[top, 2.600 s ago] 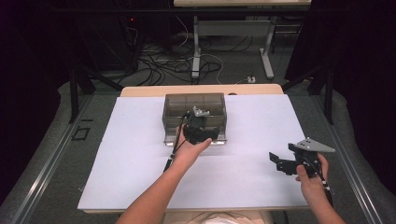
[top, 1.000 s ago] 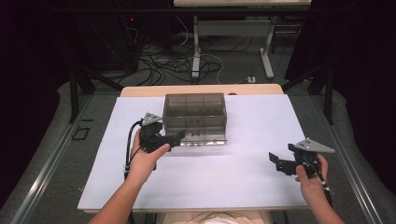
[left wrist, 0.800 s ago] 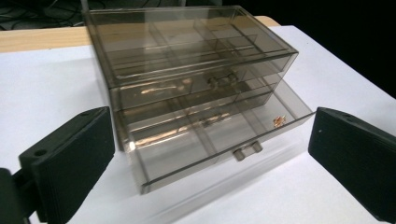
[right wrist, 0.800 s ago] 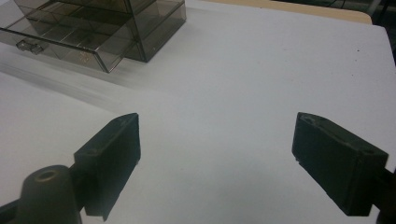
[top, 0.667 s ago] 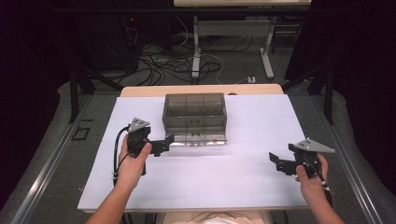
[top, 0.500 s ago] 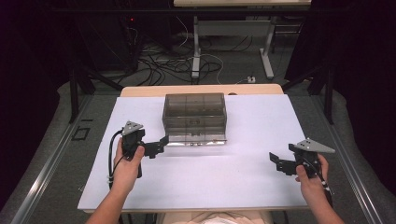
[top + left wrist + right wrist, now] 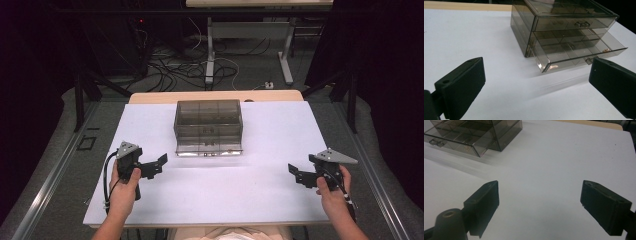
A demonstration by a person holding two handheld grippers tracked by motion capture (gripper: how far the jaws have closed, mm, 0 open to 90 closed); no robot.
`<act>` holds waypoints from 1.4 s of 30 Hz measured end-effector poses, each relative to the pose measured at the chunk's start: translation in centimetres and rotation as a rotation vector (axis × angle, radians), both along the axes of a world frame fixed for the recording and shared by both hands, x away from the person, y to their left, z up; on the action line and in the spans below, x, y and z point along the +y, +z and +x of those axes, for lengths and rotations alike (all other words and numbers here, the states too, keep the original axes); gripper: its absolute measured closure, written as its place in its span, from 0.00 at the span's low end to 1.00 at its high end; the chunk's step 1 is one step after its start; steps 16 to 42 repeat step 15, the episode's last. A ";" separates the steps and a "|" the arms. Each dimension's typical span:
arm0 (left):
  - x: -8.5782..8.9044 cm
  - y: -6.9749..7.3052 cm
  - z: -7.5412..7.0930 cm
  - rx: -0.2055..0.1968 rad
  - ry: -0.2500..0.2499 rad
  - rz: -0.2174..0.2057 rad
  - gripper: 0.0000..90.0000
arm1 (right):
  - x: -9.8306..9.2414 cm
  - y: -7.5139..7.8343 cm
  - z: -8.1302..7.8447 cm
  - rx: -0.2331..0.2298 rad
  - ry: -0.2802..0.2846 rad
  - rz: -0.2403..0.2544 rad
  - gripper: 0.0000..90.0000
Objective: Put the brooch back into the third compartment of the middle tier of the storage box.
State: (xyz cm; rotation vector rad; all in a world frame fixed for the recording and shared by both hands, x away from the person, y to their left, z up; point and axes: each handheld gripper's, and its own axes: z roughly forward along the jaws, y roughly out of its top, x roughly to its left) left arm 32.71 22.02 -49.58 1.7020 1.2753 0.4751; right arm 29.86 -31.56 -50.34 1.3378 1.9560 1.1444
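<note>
A smoky see-through drawer box [image 7: 208, 114] stands at the middle back of the white tabletop [image 7: 250, 195]. Its lower drawer [image 7: 209, 146] is pulled out a little toward me. In the left gripper view the open drawer [image 7: 574, 53] holds a few small gold bits [image 7: 606, 50]. My left gripper [image 7: 159, 165] hovers at the front left, apart from the box; its jaws have just widened a little and stand open with nothing between them [image 7: 536, 85]. My right gripper [image 7: 296, 174] rests open at the front right, also empty [image 7: 540, 202], with the box [image 7: 469, 137] far off.
A wooden table edge [image 7: 215, 96] runs behind the white top. Beyond it lie cables [image 7: 190, 70] and desk legs [image 7: 286, 55] on the floor. Grey metal rails [image 7: 55, 175] flank the table on both sides.
My left hand has drawn away from the drawer box, moving left and toward the front edge. The lower drawer stays pulled out. The right hand has kept still.
</note>
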 end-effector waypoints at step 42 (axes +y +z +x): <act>1.1 -1.5 -0.1 0.026 0.031 -0.003 0.01 | -0.5 -0.8 0.5 0.014 -0.041 -0.010 0.17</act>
